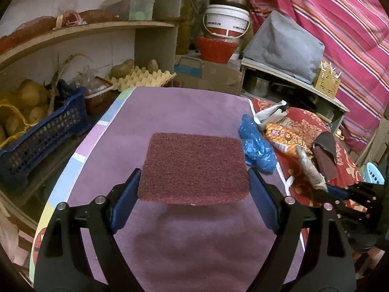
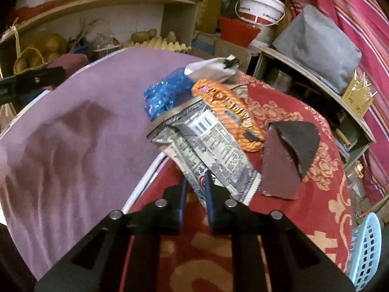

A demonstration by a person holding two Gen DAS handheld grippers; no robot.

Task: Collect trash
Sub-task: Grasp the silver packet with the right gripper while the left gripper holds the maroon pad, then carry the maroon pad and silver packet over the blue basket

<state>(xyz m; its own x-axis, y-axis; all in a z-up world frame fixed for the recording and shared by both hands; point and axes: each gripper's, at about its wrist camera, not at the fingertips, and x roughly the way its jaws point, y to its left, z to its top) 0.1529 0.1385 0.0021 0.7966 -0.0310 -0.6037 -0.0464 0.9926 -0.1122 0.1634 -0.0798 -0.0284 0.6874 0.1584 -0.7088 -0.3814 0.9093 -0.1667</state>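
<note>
My left gripper (image 1: 194, 182) is shut on a maroon scouring pad (image 1: 194, 168) and holds it flat above the purple cloth (image 1: 194, 243); its shadow falls below. My right gripper (image 2: 195, 182) is shut on the corner of a silver printed wrapper (image 2: 206, 146), which is lifted over the red patterned cloth (image 2: 304, 206). An orange snack wrapper (image 2: 226, 107), a crumpled blue plastic bag (image 2: 165, 92), a white paper wrapper (image 2: 209, 69) and a folded piece of dark sandpaper (image 2: 289, 155) lie near it. The same pile shows in the left wrist view, with the blue bag (image 1: 257, 146) nearest the pad.
A light blue perforated basket (image 2: 367, 248) stands at the lower right edge. Behind the table are shelves with an egg tray (image 1: 143, 77), a blue crate of potatoes (image 1: 41, 131), a white bucket (image 1: 226, 22) and a grey covered box (image 1: 284, 46).
</note>
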